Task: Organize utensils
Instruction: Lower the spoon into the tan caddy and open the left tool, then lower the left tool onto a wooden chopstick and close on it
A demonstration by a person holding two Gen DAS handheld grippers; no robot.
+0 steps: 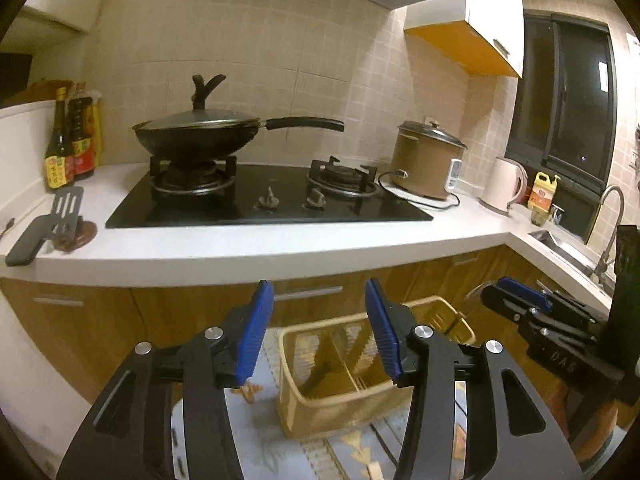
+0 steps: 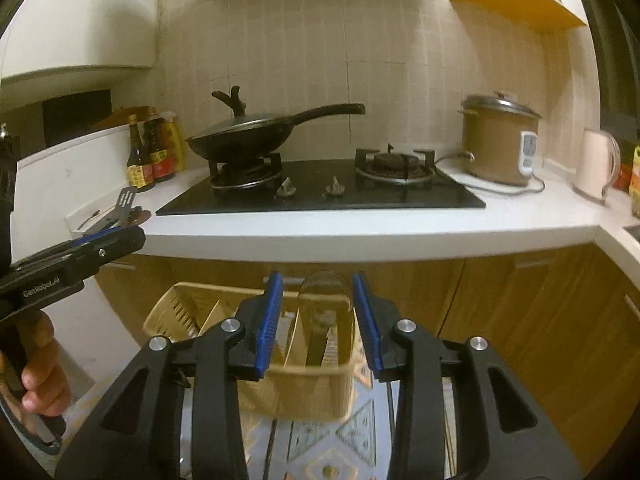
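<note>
Basket (image 2: 276,384) of beige plastic, with dividers for sorting utensils, sits on the patterned floor mat below both tongs. Left tongs (image 1: 320,332) stand spread and empty above its near compartments. Right tongs (image 2: 318,320) are also spread, pinching nothing; between them a ladle-like utensil (image 2: 322,312), somewhat blurred, stands in the basket. Ahead, the countertop edge (image 2: 360,240) overhangs, so room is mostly upward and backward.

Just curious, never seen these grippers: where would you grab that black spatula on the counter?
Probably the spatula by its handle end, coming from the counter's front edge: the handle reaches that edge, while the slotted blade tilts up over a brown rest.
</note>
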